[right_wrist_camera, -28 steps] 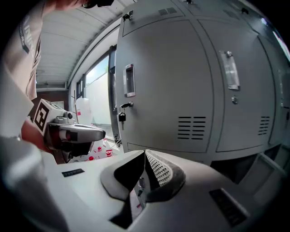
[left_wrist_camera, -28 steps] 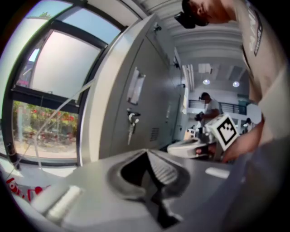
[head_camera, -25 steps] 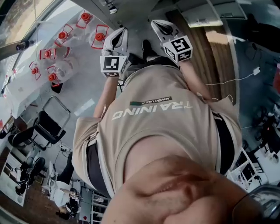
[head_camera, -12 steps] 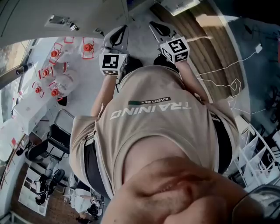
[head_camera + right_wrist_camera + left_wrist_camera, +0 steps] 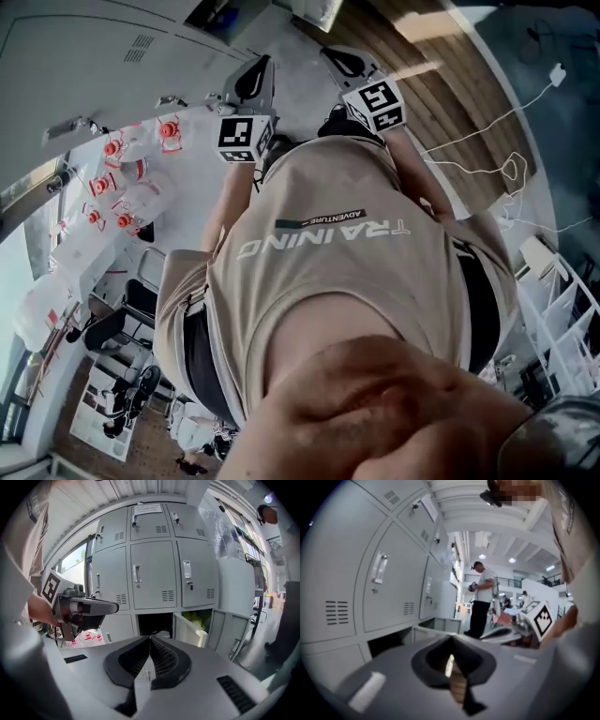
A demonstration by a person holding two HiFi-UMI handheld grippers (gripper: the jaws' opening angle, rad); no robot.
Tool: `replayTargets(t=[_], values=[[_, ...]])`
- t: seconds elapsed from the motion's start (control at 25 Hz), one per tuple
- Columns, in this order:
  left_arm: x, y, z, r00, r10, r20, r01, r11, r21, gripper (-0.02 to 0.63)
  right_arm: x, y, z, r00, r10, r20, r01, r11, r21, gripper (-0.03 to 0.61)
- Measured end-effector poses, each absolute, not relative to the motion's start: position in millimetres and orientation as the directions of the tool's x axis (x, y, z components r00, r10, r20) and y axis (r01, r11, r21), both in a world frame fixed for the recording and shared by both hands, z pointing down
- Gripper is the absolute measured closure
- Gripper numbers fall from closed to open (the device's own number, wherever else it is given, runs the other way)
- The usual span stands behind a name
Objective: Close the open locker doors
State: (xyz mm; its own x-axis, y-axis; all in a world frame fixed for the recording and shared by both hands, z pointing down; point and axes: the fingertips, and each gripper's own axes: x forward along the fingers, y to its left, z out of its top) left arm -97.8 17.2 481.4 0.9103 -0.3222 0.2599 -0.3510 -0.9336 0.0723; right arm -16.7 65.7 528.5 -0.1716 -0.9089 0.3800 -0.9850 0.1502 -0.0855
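In the right gripper view a bank of grey lockers (image 5: 154, 573) stands ahead. Two doors in its bottom row hang open: a middle door (image 5: 190, 629) beside a dark compartment (image 5: 152, 623), and a right door (image 5: 230, 631) beside a compartment holding something green (image 5: 199, 617). My right gripper (image 5: 150, 639) is shut and empty, well short of the doors. My left gripper (image 5: 451, 637) is also shut and empty, with the lockers (image 5: 370, 583) on its left and an open low door (image 5: 436, 629) ahead. In the head view both grippers (image 5: 255, 80) (image 5: 349, 61) are held out before my chest.
Water bottles with red caps (image 5: 117, 183) stand packed on the floor to the left. A person (image 5: 480, 599) stands further down the room. White cables (image 5: 511, 169) lie on the wooden floor at the right. A black chair (image 5: 122, 314) stands behind me.
The head view has swung round, so the lockers now show at the top left and the bottles sit lower. Both grippers stay together in front of my chest.
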Motion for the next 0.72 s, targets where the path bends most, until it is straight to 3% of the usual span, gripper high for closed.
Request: replayTargets(t=[0.32, 0.72], values=[[-15, 49, 490, 0.906, -0.318, 0.28, -0.354, -0.931, 0.087, 0.614, 68, 93, 536, -0.182, -0.908, 0.377, -0.983, 0.168, -0.071, 0.563], [12, 35, 506, 0.915, -0.241, 0.323, -0.285, -0.954, 0.097, 0.614, 104, 82, 548, -0.118, -0.912, 0.393, -0.99, 0.079, -0.115, 0.563]])
